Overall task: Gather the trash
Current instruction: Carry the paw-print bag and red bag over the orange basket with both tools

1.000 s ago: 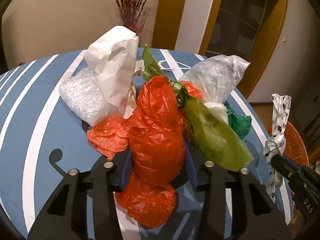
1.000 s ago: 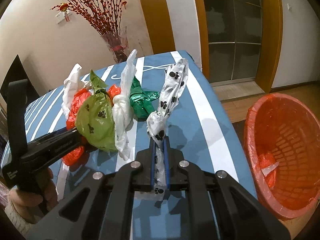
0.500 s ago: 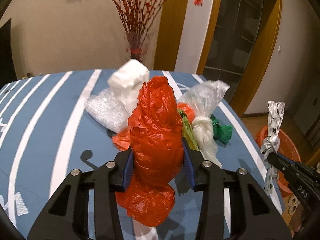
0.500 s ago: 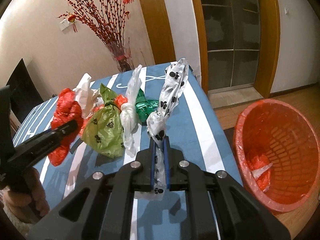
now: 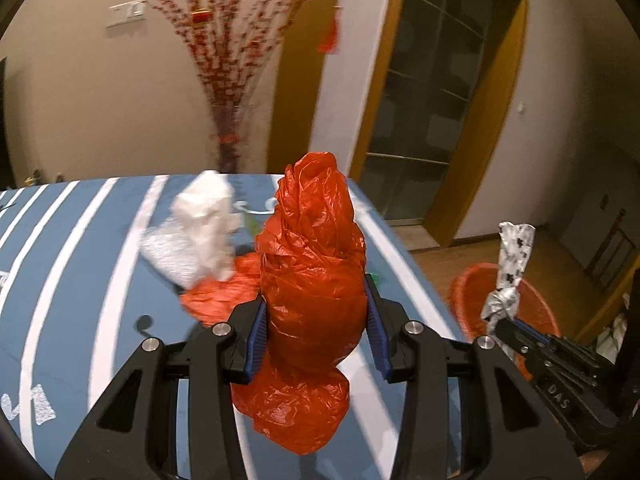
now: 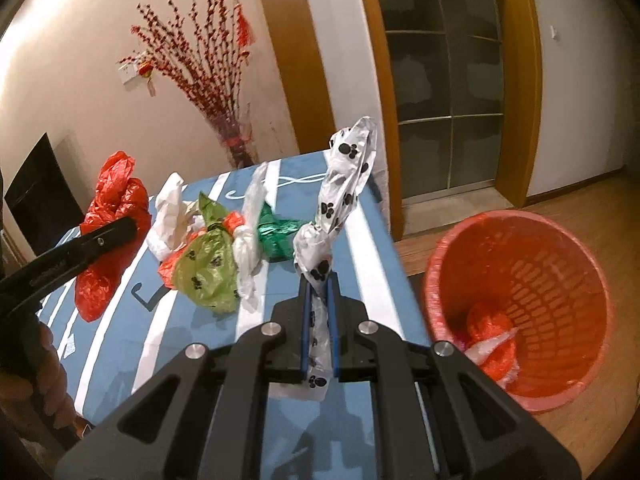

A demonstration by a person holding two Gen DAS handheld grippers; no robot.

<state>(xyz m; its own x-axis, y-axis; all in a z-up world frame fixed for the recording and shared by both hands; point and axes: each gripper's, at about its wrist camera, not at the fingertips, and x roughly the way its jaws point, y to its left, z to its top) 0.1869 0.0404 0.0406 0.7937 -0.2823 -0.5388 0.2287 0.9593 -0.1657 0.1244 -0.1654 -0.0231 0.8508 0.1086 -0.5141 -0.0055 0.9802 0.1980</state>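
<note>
Red bag | clamped between left gripper pads, lifted off the striped table | paw-print bag pinched upright in right gripper, jaws nearly together | orange basket on floor at 3 o'clock of right gripper | green bag, white bag, dark-green bag lying on table at 11 o'clock

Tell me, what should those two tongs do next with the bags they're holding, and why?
Probably swing the right tongs rightward over the orange basket and let go. They pinch the paw-print bag above the table edge, with the basket just beside it. The left tongs, gripping the red bag, could follow.
</note>
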